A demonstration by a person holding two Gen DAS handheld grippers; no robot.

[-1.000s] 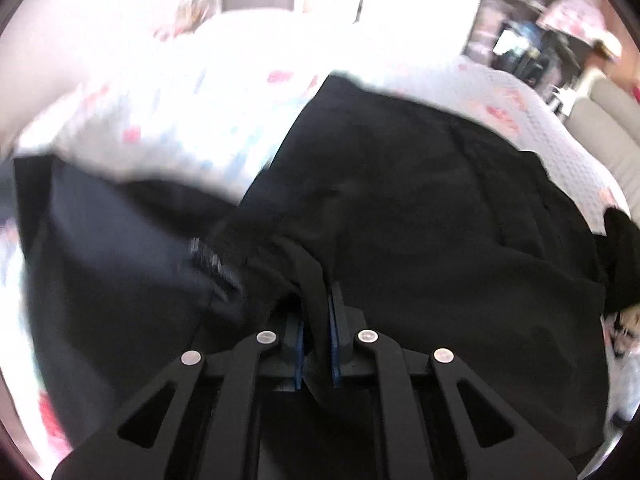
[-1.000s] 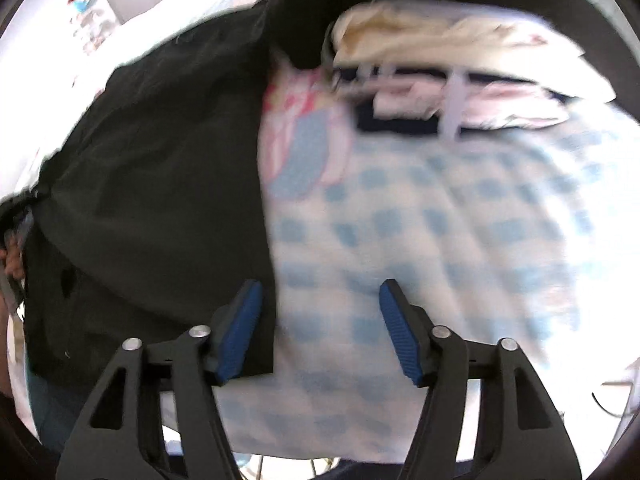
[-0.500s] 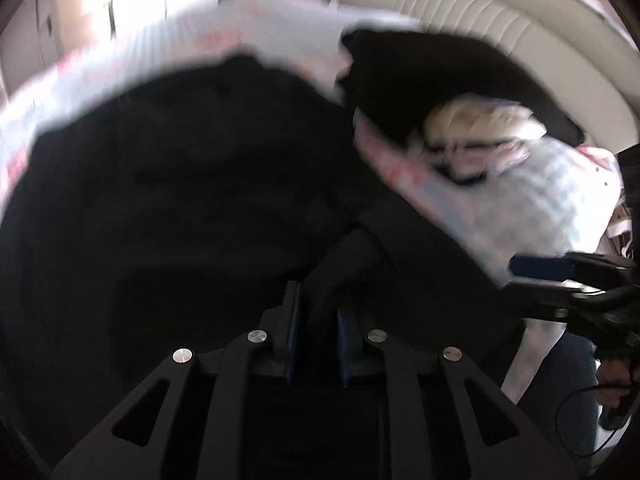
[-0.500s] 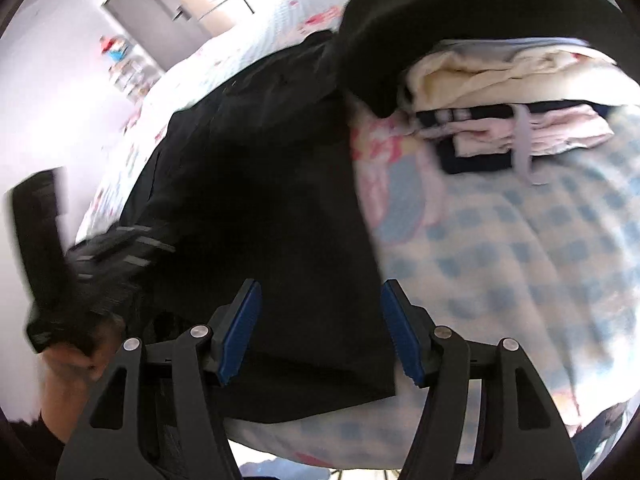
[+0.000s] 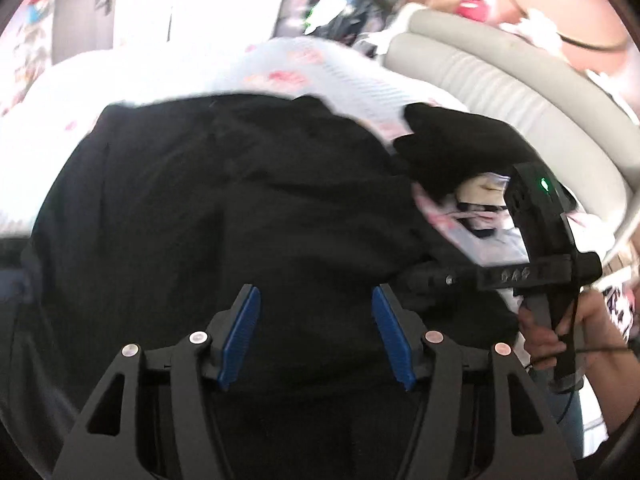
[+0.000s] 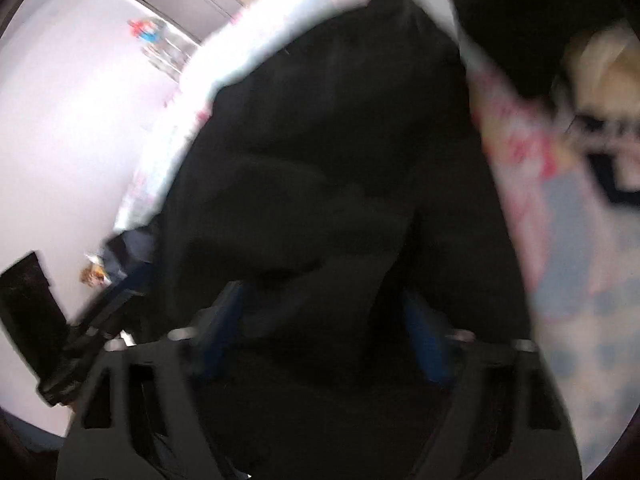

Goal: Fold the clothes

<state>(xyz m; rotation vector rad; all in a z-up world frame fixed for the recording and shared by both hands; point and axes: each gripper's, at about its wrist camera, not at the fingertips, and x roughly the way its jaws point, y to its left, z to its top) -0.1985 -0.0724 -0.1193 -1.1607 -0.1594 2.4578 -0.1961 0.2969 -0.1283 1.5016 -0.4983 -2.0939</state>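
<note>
Bed (image 5: 280,64): patterned sheet, carrying all the laundry; it runs ahead of both claws.

Black garment (image 5: 240,200): spread flat on the bed directly ahead of and beneath the left claw (image 5: 316,316), reaching under the right claw (image 6: 320,332) as well. Folds and a raised ridge show near its middle.

Pile of folded clothes (image 5: 480,208): to the right of the left claw, past the garment's edge, partly under a second dark item.

Left claw: jaws opening, blue pads well apart, nothing pinched; black cloth lies below the gap, not gripped.

Right claw: view heavily blurred. Jaws closing, with black cloth lying between the pads; whether the pads already press on it cannot be told. Seen from the left view, it sits to the right, over the garment's near edge, held by a hand (image 5: 560,332).

Risks, as judged:
- The right claw may close on several layers or on the sheet beneath, dragging the bed cover with the fold.
- A released left edge may slump and spoil the fold line.
- A wide sweep to the right could topple the pile.
</note>
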